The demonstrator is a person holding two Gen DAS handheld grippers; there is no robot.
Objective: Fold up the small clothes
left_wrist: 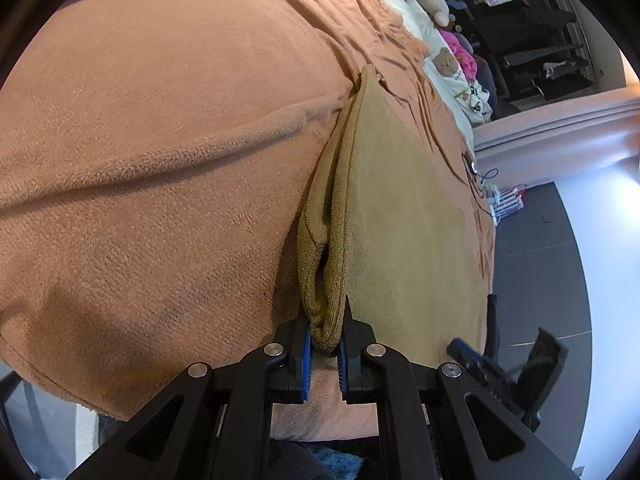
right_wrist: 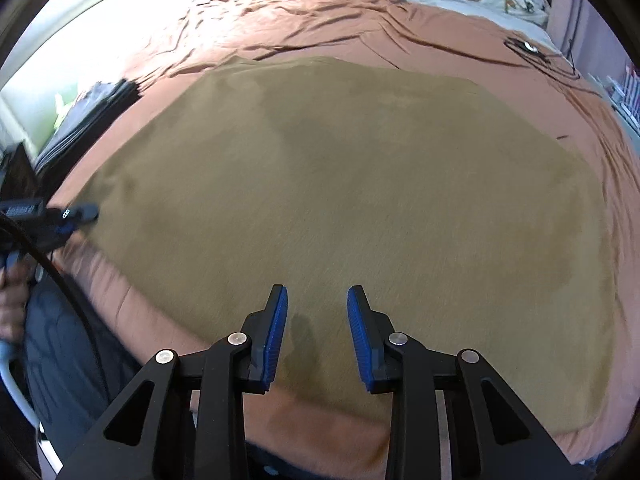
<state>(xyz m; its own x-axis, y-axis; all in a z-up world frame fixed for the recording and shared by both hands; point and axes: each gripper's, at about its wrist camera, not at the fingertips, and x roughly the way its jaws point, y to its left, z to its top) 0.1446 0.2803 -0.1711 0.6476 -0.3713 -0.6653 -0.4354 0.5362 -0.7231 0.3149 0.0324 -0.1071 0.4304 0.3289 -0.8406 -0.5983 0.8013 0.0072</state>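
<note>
Cloth (left_wrist: 400, 216) corner sits pinched in left hand-held gripper (left_wrist: 325, 344).

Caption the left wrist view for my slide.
Left gripper pinches bunched olive-brown fleece cloth above orange blanket.

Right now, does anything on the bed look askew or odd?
Mostly tidy. The olive-brown cloth lies flat on the orange blanket, except the edge bunched into folds in the left gripper. Darker patches mark the cloth; stains or shading, can't tell.
</note>
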